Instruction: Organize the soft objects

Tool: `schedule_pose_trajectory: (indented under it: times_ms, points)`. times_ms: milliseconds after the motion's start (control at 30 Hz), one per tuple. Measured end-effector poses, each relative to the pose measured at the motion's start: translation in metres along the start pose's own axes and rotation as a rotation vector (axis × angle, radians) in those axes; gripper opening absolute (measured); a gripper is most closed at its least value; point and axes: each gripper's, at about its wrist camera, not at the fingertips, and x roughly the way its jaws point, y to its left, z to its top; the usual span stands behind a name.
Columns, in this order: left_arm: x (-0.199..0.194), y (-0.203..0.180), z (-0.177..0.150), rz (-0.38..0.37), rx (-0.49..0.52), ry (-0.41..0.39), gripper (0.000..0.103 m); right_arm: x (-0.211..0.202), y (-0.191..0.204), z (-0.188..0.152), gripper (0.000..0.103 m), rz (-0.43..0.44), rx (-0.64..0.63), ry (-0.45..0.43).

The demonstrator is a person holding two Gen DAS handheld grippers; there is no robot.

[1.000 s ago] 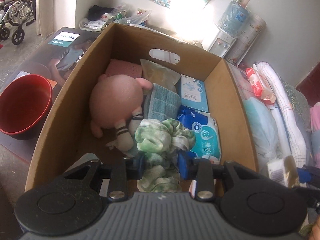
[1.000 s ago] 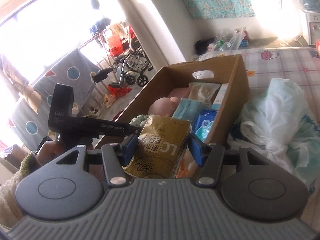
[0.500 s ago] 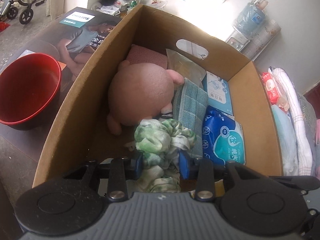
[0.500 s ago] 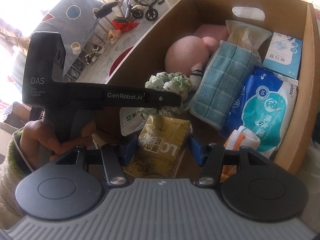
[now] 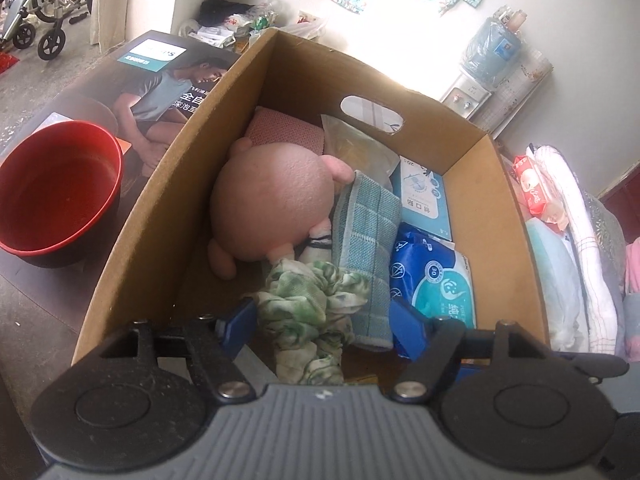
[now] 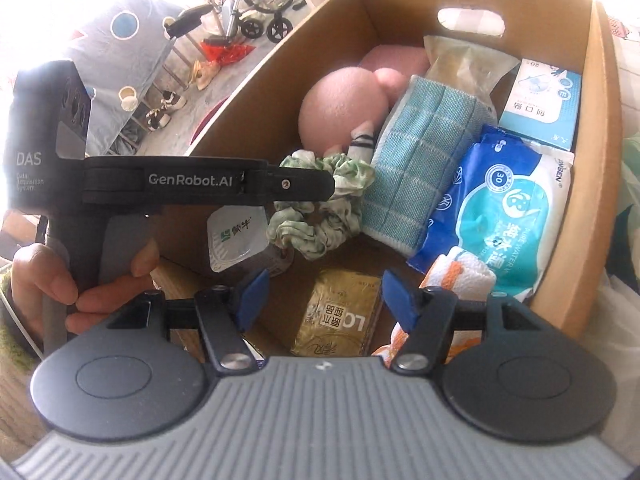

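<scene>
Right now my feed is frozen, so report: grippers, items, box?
Left gripper open, jaws just opened, green scrunchie loose between. Right gripper open, gold packet released. Both inside cardboard box. Nothing blocking.

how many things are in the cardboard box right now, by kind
cloth items: 4 (green scrunchie, teal cloth, striped sock, orange-and-white towel)
plush toys: 1
sealed packs and boxes: 5
total: 10

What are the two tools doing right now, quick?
Left tool: open, just let go; the green scrunchie lies loose between its fingers.
Right tool: open, just released; the gold packet lies in the cardboard box.
</scene>
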Motion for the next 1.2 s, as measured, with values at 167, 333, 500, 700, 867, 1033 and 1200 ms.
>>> schedule_pose_trajectory:
  times_ms: [167, 333, 500, 700, 867, 1033, 1200]
  points:
    - [-0.028, -0.016, -0.012, -0.016, 0.035, -0.094, 0.087, -0.042, -0.005, -0.019, 0.072, 0.008, 0.007, -0.152]
    - [-0.059, -0.047, -0.034, 0.029, 0.139, -0.195, 0.097, -0.091, -0.003, -0.05, 0.08, -0.069, 0.003, -0.35]
    - [-0.089, -0.072, -0.067, 0.068, 0.236, -0.319, 0.103, -0.126, -0.006, -0.086, 0.088, -0.16, 0.047, -0.49]
    - [-0.097, -0.09, -0.104, 0.205, 0.275, -0.389, 0.103, -0.136, -0.011, -0.123, 0.102, -0.201, 0.126, -0.517]
    - [-0.079, -0.096, -0.126, 0.312, 0.367, -0.271, 0.103, -0.125, -0.001, -0.143, 0.102, -0.292, 0.104, -0.477]
    - [-0.077, -0.081, -0.14, 0.282, 0.281, -0.21, 0.103, -0.114, 0.011, -0.152, 0.102, -0.364, 0.069, -0.437]
    - [-0.084, -0.073, -0.145, 0.242, 0.176, -0.19, 0.103, -0.103, 0.017, -0.152, 0.102, -0.408, 0.052, -0.397]
